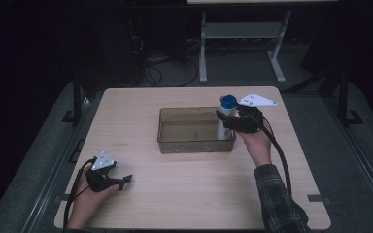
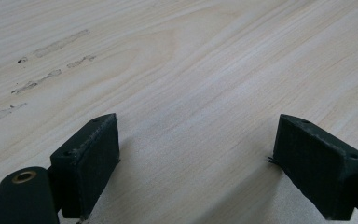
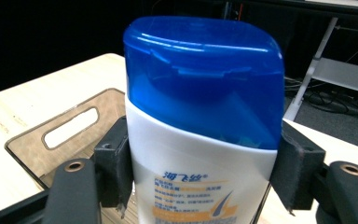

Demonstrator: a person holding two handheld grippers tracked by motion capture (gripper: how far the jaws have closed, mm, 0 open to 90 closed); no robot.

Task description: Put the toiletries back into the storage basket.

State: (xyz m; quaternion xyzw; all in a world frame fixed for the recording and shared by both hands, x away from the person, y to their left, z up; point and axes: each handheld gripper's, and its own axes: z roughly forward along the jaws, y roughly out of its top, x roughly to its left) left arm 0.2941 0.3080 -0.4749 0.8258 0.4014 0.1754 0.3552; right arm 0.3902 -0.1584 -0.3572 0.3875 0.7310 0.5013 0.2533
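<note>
Left tool point(image 1: 124, 180) low at the near left corner of the tabletop point(image 1: 184, 194), cupped in the left hand point(image 1: 90, 196), jaws spread wide with nothing between them, pads point(image 2: 91, 165) hovering just over the tabletop surface. Right tool point(image 1: 222, 118) raised over the far right part of the tabletop, pointing toward its left side, held by the right hand point(image 1: 257, 143) on a plaid-sleeved forearm point(image 1: 277, 199), jaws partly closed, pads point(image 3: 114, 165) pressing both sides of a white bottle point(image 3: 200, 186).
</note>
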